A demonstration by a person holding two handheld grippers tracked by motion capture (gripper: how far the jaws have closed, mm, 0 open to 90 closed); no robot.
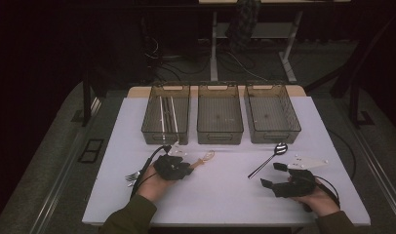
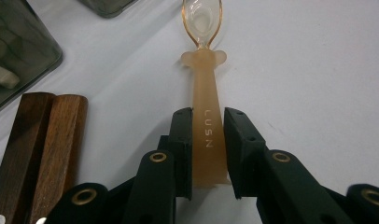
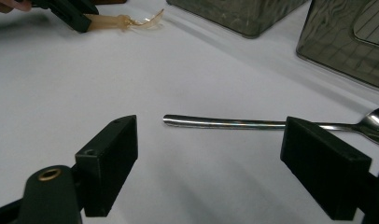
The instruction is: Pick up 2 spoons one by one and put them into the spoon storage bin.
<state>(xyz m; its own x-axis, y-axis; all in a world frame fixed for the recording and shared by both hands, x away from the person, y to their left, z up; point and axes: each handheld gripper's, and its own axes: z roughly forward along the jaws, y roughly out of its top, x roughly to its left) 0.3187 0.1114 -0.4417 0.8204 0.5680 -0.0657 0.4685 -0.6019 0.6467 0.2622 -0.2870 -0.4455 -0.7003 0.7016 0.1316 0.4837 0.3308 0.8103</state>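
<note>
Left gripper [image 2: 208,156] is clamping the flat, translucent orange spoon [image 2: 206,88] by its handle, lying on bare white table [image 1: 220,190] just in front of the middle bin [image 1: 219,119]. Right gripper [image 3: 208,163] is resting with jaws wide apart, facing the smooth metal spoon [image 3: 253,123] right of that bin, open tabletop all around

Three smoky see-through bins [image 1: 220,120] stand side by side at the upper middle of the white table [image 1: 225,195], forks [image 1: 132,176] lie at lower left, and two wooden handles [image 2: 40,149] fill another view's lower left.
</note>
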